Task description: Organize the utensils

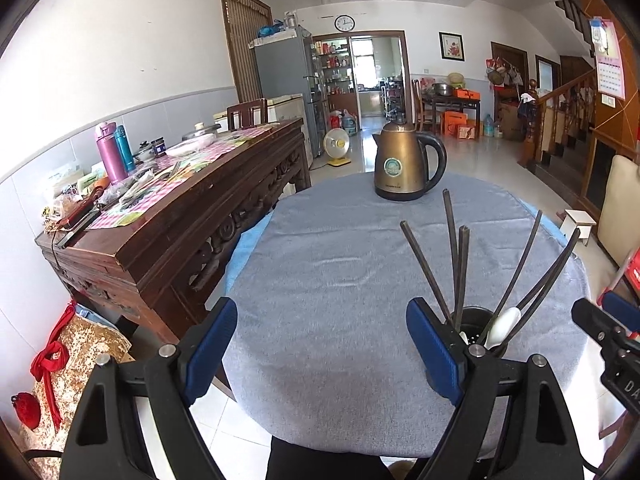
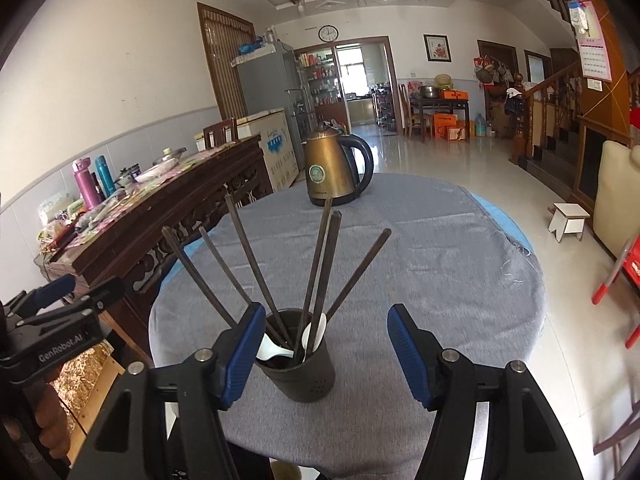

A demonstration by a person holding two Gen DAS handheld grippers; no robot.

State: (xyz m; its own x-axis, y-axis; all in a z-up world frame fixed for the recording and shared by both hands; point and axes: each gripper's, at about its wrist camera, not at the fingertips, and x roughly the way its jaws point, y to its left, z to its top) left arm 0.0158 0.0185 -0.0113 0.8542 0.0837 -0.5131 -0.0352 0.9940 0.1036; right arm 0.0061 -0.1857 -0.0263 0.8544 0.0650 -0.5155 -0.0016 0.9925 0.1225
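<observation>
While open, right tool [image 2: 326, 350] behind holder [image 2: 298, 372]

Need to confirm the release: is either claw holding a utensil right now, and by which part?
Nothing is held. The left claw and right claw both stand open and empty; the chopsticks and white spoons sit in the holder.

This is a lived-in home, an open dining and living room. A round table [image 1: 340, 280] under a grey cloth carries a brass-coloured electric kettle [image 1: 404, 164]. A carved dark wood sideboard [image 1: 192, 216] along the wall is crowded with flasks, pots and packets. Beyond stand a tall fridge [image 1: 284, 80], a chest freezer [image 2: 272, 140], a wall clock [image 1: 344, 23] and a doorway to a kitchen with stocked shelves; a wooden staircase [image 2: 560, 108] rises at the right
</observation>
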